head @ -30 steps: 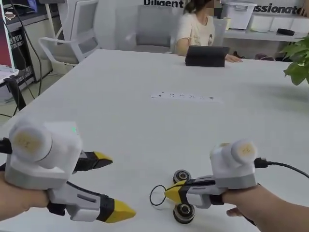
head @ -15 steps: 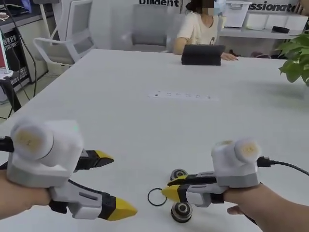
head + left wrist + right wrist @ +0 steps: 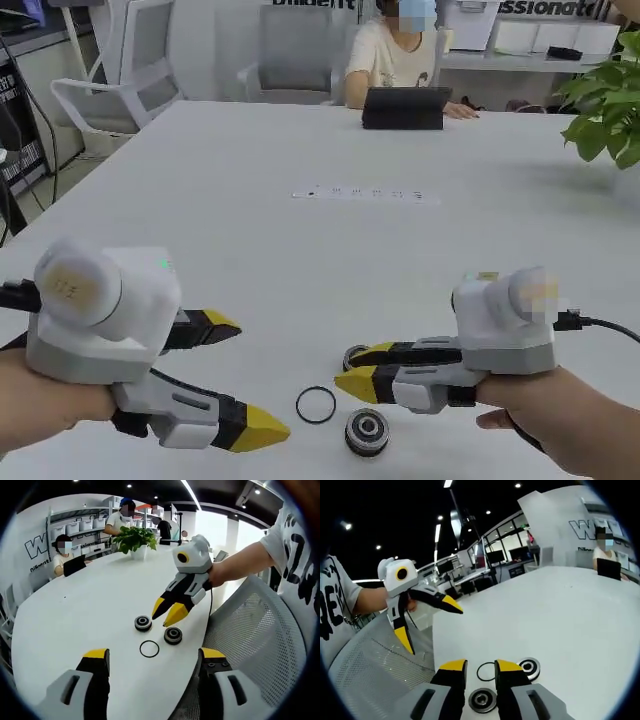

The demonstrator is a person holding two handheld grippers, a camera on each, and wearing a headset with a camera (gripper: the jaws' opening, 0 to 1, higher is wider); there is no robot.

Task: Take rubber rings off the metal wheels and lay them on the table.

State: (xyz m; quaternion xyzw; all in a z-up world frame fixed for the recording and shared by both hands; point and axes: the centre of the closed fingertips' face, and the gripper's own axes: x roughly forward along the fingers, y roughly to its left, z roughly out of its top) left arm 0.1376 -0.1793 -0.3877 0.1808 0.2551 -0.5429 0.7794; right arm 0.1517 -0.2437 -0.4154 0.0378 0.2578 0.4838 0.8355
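The rubber ring (image 3: pixel 316 405) lies flat on the table (image 3: pixel 300 250) just beyond the fingertips of the right gripper (image 3: pixel 362 368), narrowly parted and empty, and near the left gripper (image 3: pixel 240 378), spread wide, touching neither.

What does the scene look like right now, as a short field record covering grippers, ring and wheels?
left gripper: jaws wide open, empty, held above the table
right gripper: jaws slightly apart, empty, over the wheels
rubber ring: loose, flat on the table, between the two grippers
near wheel: flat on the table, just right of the ring
far wheel: on the table, partly hidden behind the right gripper's jaws
rings left on wheels: cannot tell
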